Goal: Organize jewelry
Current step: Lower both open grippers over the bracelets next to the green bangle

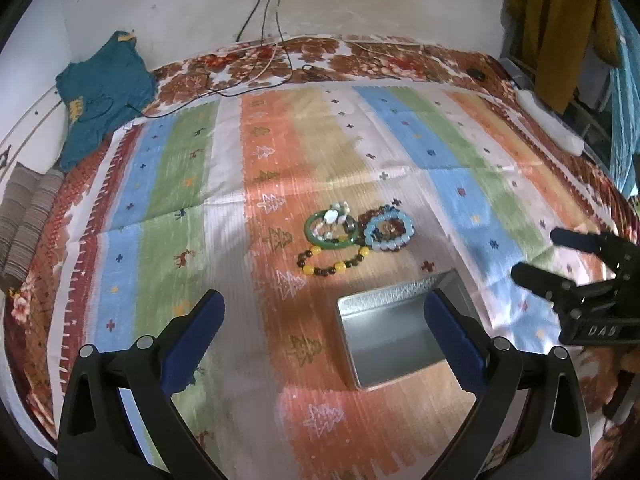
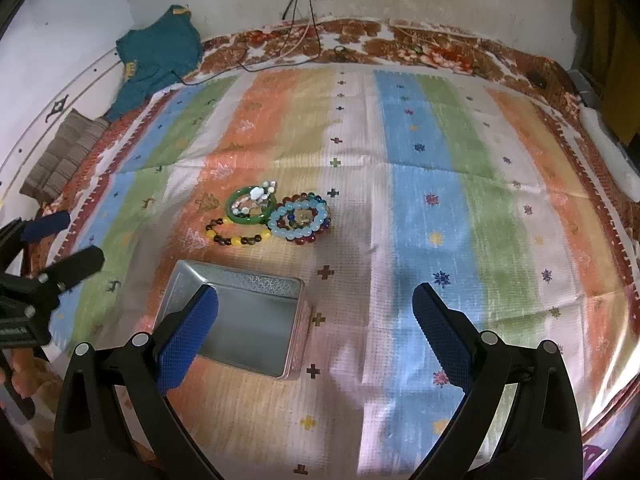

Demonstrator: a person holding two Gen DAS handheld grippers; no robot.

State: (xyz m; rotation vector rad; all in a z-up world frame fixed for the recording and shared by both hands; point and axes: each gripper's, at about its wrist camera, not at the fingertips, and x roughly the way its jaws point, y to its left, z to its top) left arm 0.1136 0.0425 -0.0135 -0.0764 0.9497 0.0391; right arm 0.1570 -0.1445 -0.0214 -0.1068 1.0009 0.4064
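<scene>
Jewelry pile sits approx mid-cloth, all touching/overlapping. Green bangle [image 2: 249,210] lies flat w/ a pale white-bead piece [image 2: 256,196] draped over it. Just beside it, light-blue bead bracelet [image 2: 297,219] lies on top of a dark red/multicolor bead bracelet [image 2: 310,236]. Yellow-and-brown bead bracelet [image 2: 237,237] curves along the near side of the bangle. Silver tin box [image 2: 240,316], open, rectangular, empty inside, sits apart from the pile, nearer the cloth's front edge.

I face a stained white wall [image 1: 360,4] – cables [image 1: 264,4] hang down it onto a bed spread with a striped mat [image 1: 460,148].
</scene>
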